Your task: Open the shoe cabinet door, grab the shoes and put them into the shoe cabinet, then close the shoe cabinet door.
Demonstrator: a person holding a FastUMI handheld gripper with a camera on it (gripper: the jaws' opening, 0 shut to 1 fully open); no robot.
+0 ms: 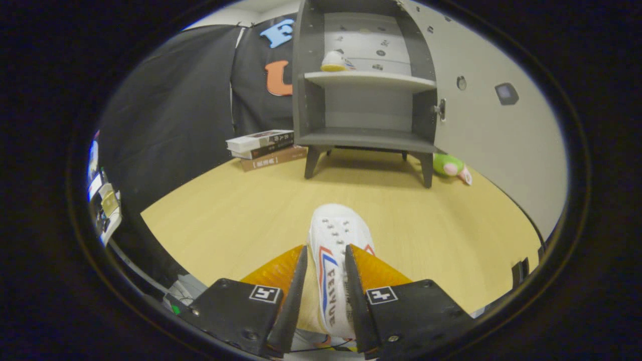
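A white shoe (pixel 335 235) with red and blue stripes sits between my gripper (pixel 325 260) fingers, its toe pointing ahead over the wooden table (pixel 225 220). Both fingers press its sides, so the gripper is shut on it. Beyond it stands the grey shoe cabinet (pixel 366 95) on short legs. Its door (pixel 496 125) is swung wide open to the right. A second shoe (pixel 335 62), white with a yellow sole, rests on the cabinet's upper shelf (pixel 371 79). The lower shelf (pixel 368 138) holds nothing.
A stack of three books (pixel 265 148) lies left of the cabinet, against the black cloth wall. A green and pink plush toy (pixel 451 167) lies by the cabinet's right front leg, under the open door. Some equipment (pixel 105 205) hangs off the table's left edge.
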